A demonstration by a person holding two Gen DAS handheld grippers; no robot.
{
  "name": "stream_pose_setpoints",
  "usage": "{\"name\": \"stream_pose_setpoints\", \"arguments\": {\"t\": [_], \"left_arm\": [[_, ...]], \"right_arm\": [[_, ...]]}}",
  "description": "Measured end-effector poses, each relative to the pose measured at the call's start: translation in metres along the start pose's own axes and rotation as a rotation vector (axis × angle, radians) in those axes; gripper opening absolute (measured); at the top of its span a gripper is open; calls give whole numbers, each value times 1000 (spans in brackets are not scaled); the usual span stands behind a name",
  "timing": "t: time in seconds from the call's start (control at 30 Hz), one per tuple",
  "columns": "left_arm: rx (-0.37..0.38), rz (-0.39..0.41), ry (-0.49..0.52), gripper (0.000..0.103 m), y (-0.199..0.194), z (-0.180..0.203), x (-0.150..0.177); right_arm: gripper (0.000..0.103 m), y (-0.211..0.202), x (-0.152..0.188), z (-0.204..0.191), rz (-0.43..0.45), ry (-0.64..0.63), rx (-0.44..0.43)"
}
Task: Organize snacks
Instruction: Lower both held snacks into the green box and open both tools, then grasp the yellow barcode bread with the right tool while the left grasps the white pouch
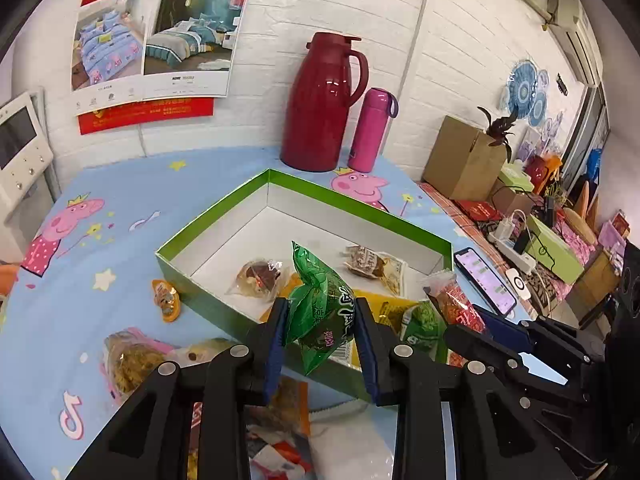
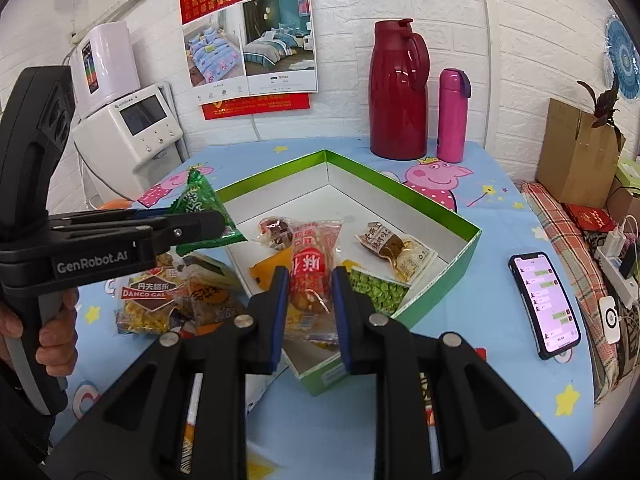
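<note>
Cartoon-print blue worktop (image 1: 120,232) carries a green-rimmed cardboard box (image 1: 360,210); left hand-held gripper (image 1: 322,334) pinches a green foil snack packet (image 1: 320,304) at the box's 6 o'clock edge, while right hand-held gripper (image 2: 310,294) clamps a red-printed clear pastry packet (image 2: 310,276).

My table (image 2: 500,264) wears a blue cartoon-pig cloth. On it I see a green box (image 2: 440,280), red jug (image 2: 398,92), pink flask (image 2: 452,116), phone (image 2: 544,304) and loose snack packets (image 2: 148,304).

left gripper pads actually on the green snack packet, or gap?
Touching. In the left wrist view both blue pads of the left gripper press the green snack packet from either side; it hangs above the green box.
</note>
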State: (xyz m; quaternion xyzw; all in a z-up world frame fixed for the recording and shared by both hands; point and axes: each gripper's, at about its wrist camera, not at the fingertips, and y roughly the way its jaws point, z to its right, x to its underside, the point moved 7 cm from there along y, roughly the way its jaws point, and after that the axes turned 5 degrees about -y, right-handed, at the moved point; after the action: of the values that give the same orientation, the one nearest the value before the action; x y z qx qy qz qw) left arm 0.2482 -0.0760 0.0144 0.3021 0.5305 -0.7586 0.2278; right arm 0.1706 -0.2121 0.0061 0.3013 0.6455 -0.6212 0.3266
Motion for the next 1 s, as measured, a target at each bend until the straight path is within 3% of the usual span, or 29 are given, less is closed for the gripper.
{"name": "stream_pose_setpoints", "arguments": {"t": [0.33, 0.37, 0.4, 0.43, 0.47, 0.57, 0.6, 0.87, 1.0], "left_arm": [[-34, -42, -17, 34, 51, -15, -10], [-46, -38, -19, 42, 53, -17, -10], [-58, -35, -22, 51, 55, -20, -11], [-64, -29, -28, 72, 55, -22, -12], [-67, -11, -41, 87, 53, -25, -13], [-75, 51, -72, 94, 45, -34, -15], [-79, 51, -75, 95, 45, -35, -16], [-86, 53, -54, 96, 31, -31, -13], [-72, 68, -55, 96, 9, -24, -9]], "right_arm": [[26, 54, -5, 29, -63, 21, 25], [29, 57, -6, 30, -59, 18, 17], [43, 59, -5, 32, -61, 13, 20], [58, 61, -4, 34, -66, 9, 36], [61, 60, -4, 35, -61, 5, 49], [79, 57, -1, 35, -42, -6, 41], [84, 56, 0, 36, -41, -1, 43], [86, 43, -2, 32, -32, 16, 48], [95, 20, -6, 25, -2, 25, 40]]}}
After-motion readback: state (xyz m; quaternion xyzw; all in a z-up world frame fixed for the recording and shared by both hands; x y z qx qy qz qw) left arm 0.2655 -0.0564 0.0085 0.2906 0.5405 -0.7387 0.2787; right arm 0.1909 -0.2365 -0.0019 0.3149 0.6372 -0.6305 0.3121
